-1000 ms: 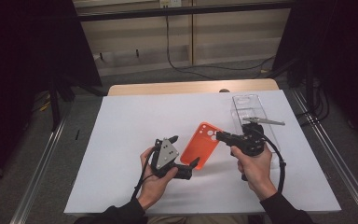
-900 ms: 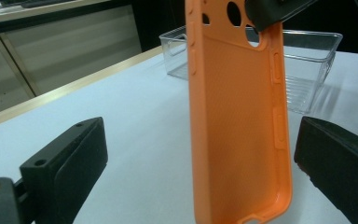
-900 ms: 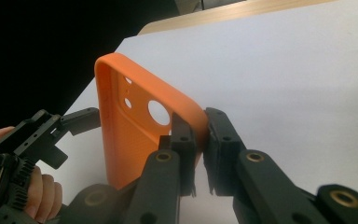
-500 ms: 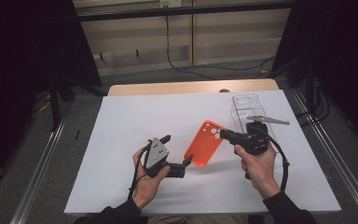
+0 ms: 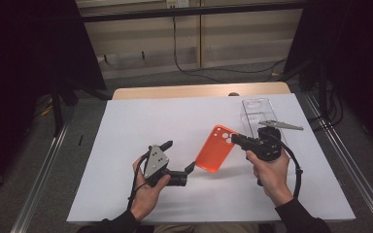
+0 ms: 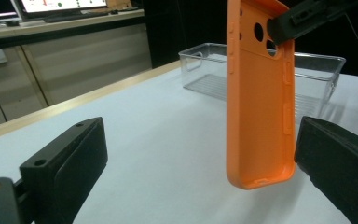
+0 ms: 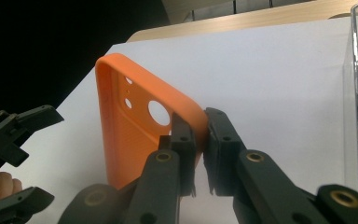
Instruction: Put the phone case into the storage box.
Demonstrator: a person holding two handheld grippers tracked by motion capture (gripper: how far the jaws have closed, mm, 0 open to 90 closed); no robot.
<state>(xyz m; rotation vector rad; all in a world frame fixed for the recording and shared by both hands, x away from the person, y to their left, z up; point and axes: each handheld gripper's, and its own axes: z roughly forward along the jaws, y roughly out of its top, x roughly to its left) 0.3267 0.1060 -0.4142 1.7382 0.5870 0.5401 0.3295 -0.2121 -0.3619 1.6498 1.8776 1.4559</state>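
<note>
**Orange case held aloft by right tool, left tool spread beside it**

Left gripper (image 5: 177, 158): jaws wide apart, gripping nothing; one jaw sits just beside the lower edge of the orange phone case (image 5: 217, 148). Case is lifted off the white table (image 5: 126, 126), tilted. Right gripper (image 7: 199, 140): jaws clamped on the case's camera-end corner. Clear plastic bin (image 5: 257, 109) stands on the table beyond the right hand (image 5: 271, 174)

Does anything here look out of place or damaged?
Nothing stands out. The right hand-held gripper holds the orange phone case by its camera corner, above the table; it looks intact. The clear box stands upright.
</note>
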